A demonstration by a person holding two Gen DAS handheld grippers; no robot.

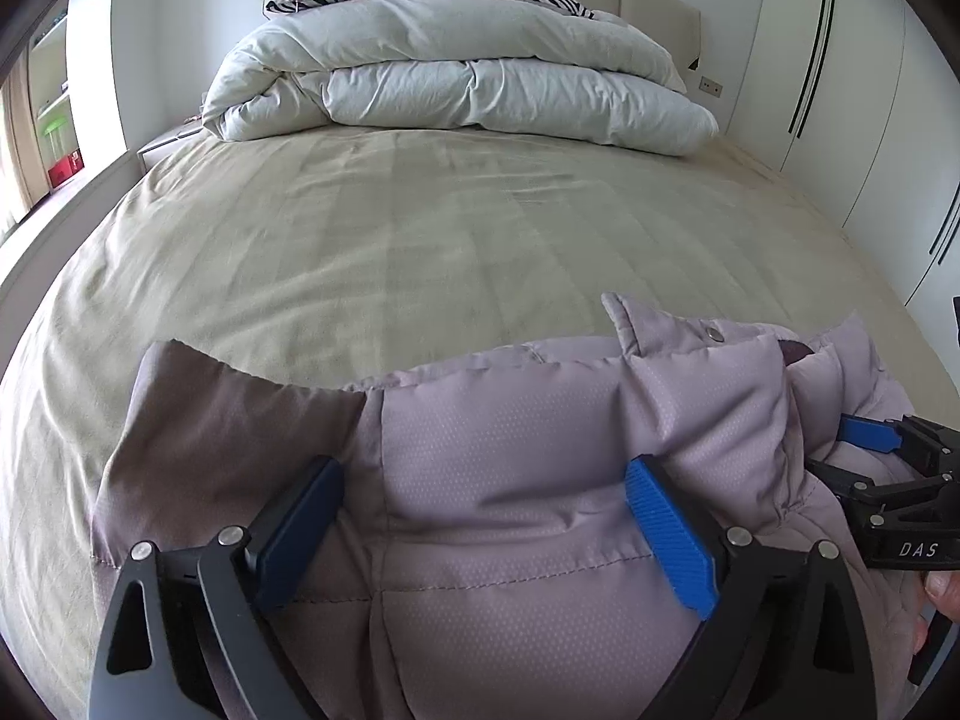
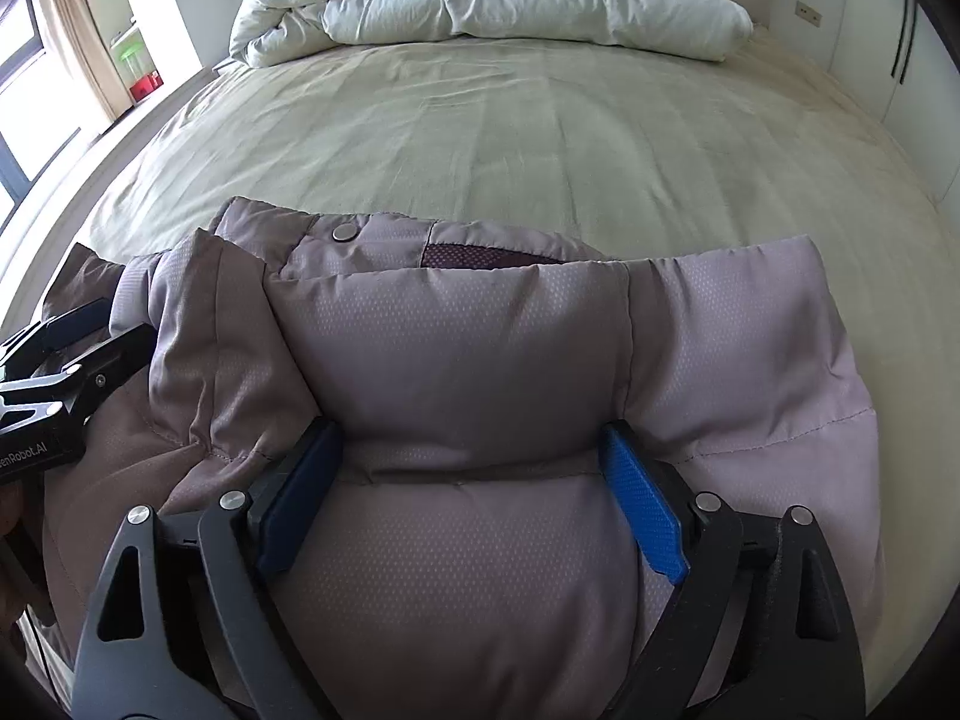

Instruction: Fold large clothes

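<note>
Mauve quilted nylon fills the near part of both wrist views: a puffer jacket lies bunched at the near edge of the bed, its collar end with a metal snap and a strip of dark mesh lining turned toward the far side, where a white duvet is heaped. The jacket's long axis seems to run across the bed from left to right, since its padded bulk spans both views and a flatter brownish panel trails off to the left in the left wrist view. The left claw stands wide with a padded section between its blue pads; they flank the fabric closely, and whether they truly press it I cannot tell, so I read it as spread rather than clamped. The right claw is likewise wide, straddling a thick puffed fold, its pads close against the sides of the bulge but not visibly squeezing. Both claws point downward onto the jacket and sit side by side, each visible at the edge of the other's view, the right one nearer the collar. I judge the coming move depends on this: the garment lies directly beneath both claws and extends sideways, so any fold would carry it across that left-right axis.
</note>
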